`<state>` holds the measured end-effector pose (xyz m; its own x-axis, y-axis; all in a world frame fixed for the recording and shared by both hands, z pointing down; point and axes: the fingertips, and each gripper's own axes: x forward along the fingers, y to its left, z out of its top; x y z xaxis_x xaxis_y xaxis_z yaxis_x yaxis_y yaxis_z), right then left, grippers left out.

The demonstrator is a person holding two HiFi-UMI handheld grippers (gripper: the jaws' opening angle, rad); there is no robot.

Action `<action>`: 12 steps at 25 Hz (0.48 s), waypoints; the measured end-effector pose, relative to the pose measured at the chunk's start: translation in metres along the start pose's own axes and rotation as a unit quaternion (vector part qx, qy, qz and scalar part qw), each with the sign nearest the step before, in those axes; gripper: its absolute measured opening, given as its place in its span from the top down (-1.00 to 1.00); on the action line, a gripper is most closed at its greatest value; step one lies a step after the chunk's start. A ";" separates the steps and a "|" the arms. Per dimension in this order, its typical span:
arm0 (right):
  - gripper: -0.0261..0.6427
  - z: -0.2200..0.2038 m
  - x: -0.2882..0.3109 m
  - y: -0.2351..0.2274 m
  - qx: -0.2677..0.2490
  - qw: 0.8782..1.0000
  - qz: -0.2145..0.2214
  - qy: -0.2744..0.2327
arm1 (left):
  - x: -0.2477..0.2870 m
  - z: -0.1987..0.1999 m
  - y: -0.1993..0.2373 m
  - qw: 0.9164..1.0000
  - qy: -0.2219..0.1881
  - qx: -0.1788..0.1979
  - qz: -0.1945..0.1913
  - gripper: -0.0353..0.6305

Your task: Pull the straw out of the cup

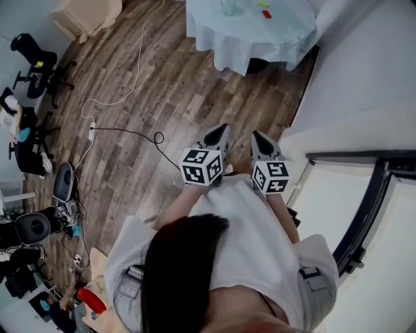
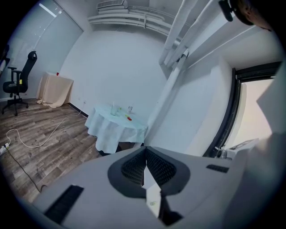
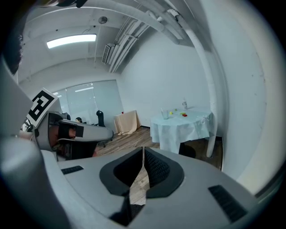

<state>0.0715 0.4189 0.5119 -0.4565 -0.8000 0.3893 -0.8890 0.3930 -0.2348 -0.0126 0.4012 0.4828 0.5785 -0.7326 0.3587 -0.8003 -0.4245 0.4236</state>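
Task not started. The person stands well away from the round table (image 1: 214, 40) and holds both grippers close to the chest, pointing a bit down and toward the table. This looks like a carry or ready pose, not a reach.

Left gripper (image 1: 218, 132): jaws closed tip to tip, nothing between them. Right gripper (image 1: 261, 138): the same, jaws together and empty. Judged reason: nothing is within reach, so the jaws stay closed while the person closes the distance.

The cup (image 1: 229, 6) sits on the tabletop near the far edge in the head view. It is clear and looks like glass or plastic. In the right gripper view it (image 3: 166, 114) is upright and left of a taller clear bottle-like item (image 3: 184, 104). The straw is too small to make out in any view. A small red piece (image 1: 266, 13) and a yellow piece (image 1: 262, 4) lie near the cup but apart from it.

Materials:
- **Tablecloth:** pale blue-white, soft, hanging in folds to near the floor.
- **Floor** (image 1: 169, 84)**:** wood-look planks, matte, grey-brown.
- **Cables:** a thin white cable (image 1: 133, 78) and a black cable (image 1: 130, 133) trail loosely across the floor.
- **Gripper bodies:** smooth grey plastic, with dark ribbed pads that taper to a wedge.
- **Marker cubes:** white with black squares.
- **Background:** a black office chair (image 2: 18, 82) and a beige draped stand (image 2: 54, 90) by the wall.

Next, judged: walk up to the table and open one jaw for the straw, with the other on the cup.
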 end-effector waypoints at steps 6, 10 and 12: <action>0.81 0.004 0.005 -0.010 -0.001 1.000 -0.013 -0.001 | 0.021 -0.005 0.004 0.999 0.032 -0.008 -0.015 0.86; 0.81 0.007 0.017 -0.013 -0.004 1.000 -0.013 0.002 | 0.042 -0.001 0.001 0.995 0.073 0.045 -0.041 0.86; 0.81 0.007 0.023 -0.015 -0.004 1.000 -0.013 0.011 | 0.049 -0.002 0.000 0.994 0.092 0.045 -0.047 0.86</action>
<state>0.0742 0.3913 0.5186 -0.4344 -0.7996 0.4147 -0.9006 0.3766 -0.2172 0.0161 0.3658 0.5021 0.6631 -0.5817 0.4710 -0.7480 -0.5382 0.3884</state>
